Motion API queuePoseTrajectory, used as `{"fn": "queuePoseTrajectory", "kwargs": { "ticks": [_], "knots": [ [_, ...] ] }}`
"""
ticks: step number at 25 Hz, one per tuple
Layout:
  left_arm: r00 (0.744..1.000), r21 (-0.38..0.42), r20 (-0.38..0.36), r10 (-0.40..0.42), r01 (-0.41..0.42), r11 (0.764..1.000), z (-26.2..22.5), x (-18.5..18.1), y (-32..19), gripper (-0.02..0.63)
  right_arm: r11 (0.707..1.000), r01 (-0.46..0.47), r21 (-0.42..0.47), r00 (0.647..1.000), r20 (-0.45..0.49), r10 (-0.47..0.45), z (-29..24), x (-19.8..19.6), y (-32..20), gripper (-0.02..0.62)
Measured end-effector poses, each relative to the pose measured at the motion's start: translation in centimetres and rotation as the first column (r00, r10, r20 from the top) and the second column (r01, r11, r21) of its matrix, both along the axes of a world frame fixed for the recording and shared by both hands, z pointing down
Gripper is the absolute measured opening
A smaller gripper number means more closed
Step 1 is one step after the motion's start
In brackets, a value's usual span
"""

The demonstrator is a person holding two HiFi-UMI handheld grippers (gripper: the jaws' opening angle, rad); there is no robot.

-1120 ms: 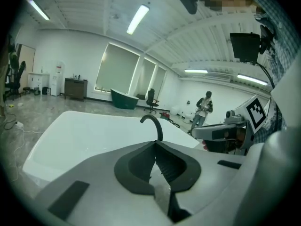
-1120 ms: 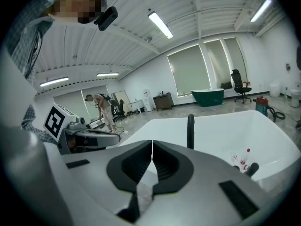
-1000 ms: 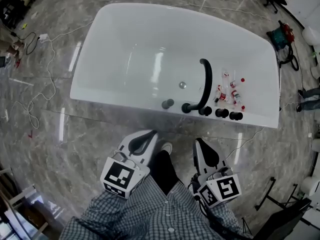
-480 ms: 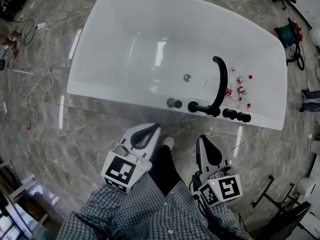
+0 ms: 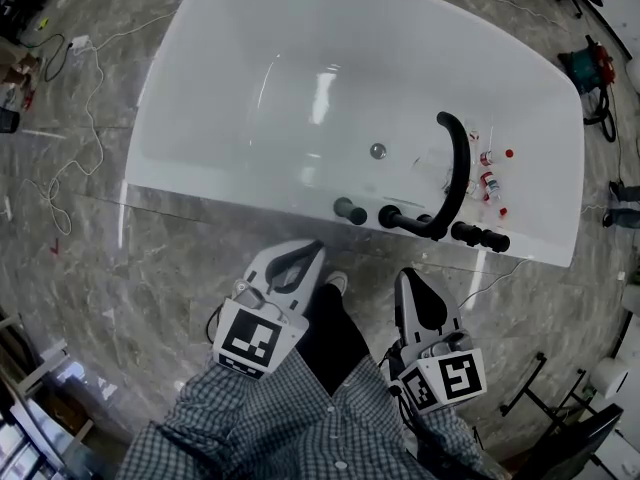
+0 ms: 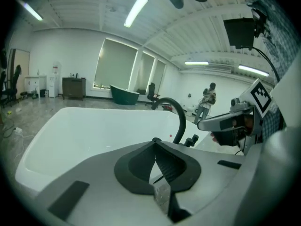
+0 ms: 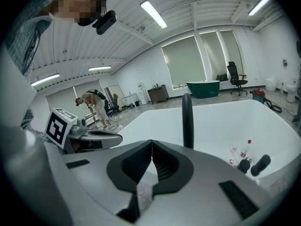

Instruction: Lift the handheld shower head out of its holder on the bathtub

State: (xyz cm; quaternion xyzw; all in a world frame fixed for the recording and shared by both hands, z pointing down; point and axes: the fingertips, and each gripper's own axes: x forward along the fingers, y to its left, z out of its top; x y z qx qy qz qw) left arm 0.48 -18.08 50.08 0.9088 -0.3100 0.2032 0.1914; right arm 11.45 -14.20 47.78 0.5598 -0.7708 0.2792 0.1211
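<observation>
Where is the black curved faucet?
In the head view, the black curved faucet rises from the near rim of the bathtub, right of centre, with a round black knob to its left and small bottles to its right.

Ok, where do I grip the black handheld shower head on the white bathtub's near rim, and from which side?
Probably its exposed stub above the white bathtub rim, right tool coming from the near side. The black handheld shower head ends the fixture row, right of the black arched spout, so that side is free. The tool is shut: open first.
</observation>
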Motion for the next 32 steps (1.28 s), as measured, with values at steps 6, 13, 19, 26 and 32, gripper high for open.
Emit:
{"fn": "queuePoseTrajectory", "kwargs": {
  "ticks": [6, 13, 19, 26, 32],
  "knots": [
    [0.992, 0.054, 0.092, 0.085, -0.090, 0.994, 2.7, 1.2, -0.1, 0.009, 1.000, 0.009, -0.010, 1.000, 0.001, -0.009, 1.6, 0.9, -0.6, 0.018],
    [0.993, 0.041, 0.093, 0.073, -0.077, 0.996, 6.3, 1.8, -0.7, 0.011, 1.000, 0.018, -0.020, 1.000, 0.000, -0.018, 3.1, 1.6, -1.5, 0.018],
    [0.988, 0.034, 0.117, 0.101, -0.106, 0.994, 10.0, 2.3, -0.8, 0.011, 0.999, 0.032, -0.021, 0.999, -0.013, -0.032, 5.0, 1.8, -2.1, 0.018],
    [0.989, 0.001, 0.120, 0.087, -0.087, 0.996, 14.1, 2.2, -1.4, 0.014, 0.999, 0.040, -0.019, 0.999, -0.015, -0.041, 7.1, 2.2, -2.8, 0.018],
    [0.984, -0.009, 0.148, 0.100, -0.100, 0.995, 17.8, 2.8, -1.6, 0.048, 0.999, 0.021, -0.031, 1.000, -0.003, -0.021, 9.9, 3.1, -2.8, 0.018]
  ]
}}
